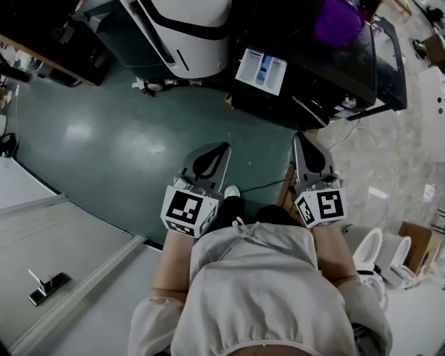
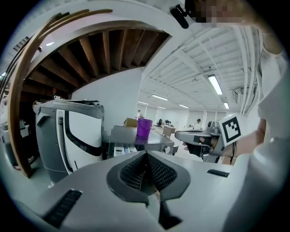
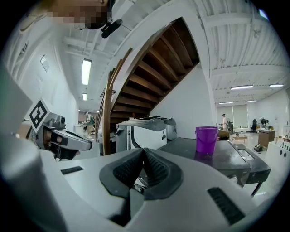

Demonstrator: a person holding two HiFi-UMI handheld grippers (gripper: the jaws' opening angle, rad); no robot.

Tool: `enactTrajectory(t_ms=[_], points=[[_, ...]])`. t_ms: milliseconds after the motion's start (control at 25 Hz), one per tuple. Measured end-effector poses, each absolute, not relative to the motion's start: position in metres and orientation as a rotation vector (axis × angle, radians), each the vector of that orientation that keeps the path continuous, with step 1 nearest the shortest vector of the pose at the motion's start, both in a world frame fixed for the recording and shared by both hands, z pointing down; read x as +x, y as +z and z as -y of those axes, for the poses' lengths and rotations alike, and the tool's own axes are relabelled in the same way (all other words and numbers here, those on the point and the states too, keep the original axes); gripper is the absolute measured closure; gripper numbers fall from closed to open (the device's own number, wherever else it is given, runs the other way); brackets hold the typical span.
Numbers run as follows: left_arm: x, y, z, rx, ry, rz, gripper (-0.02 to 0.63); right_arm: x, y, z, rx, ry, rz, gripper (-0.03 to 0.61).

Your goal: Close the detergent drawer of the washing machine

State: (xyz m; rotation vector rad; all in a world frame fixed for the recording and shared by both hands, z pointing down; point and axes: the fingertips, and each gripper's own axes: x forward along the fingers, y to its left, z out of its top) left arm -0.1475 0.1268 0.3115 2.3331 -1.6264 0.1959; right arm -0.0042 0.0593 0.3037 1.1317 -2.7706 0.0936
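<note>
The dark grey washing machine (image 1: 327,66) stands ahead of me with a purple bucket (image 1: 338,21) on its top. A white tray with a blue insert, apparently the detergent drawer (image 1: 262,71), juts out of its front at the left. Both grippers are held close to my body, well short of the machine. My left gripper (image 1: 221,147) is shut with nothing between its pads (image 2: 146,158). My right gripper (image 1: 300,137) is shut and empty as well, its tips (image 3: 144,153) meeting. The machine (image 3: 213,156) and bucket (image 3: 206,138) lie beyond them.
A white machine with a black stripe (image 1: 184,35) stands left of the washer, under a wooden staircase (image 3: 149,72). A cable (image 1: 261,186) runs over the green floor (image 1: 118,139). A white ledge (image 1: 76,278) lies at the lower left; a cardboard box (image 1: 417,247) at the right.
</note>
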Motion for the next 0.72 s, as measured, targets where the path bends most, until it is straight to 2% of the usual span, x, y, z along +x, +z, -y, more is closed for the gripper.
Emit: enactTrajectory(t_ms=[400,720], points=[[-0.140,0.371,-0.040,2.358,0.381,1.516,0.595,0.005,0.343,0.012,1.206,0.160,2.690,0.574],[-0.134,0.427,0.033,2.284,0.393,1.468,0.595,0.014,0.374,0.089,1.203,0.164,2.662,0.574]])
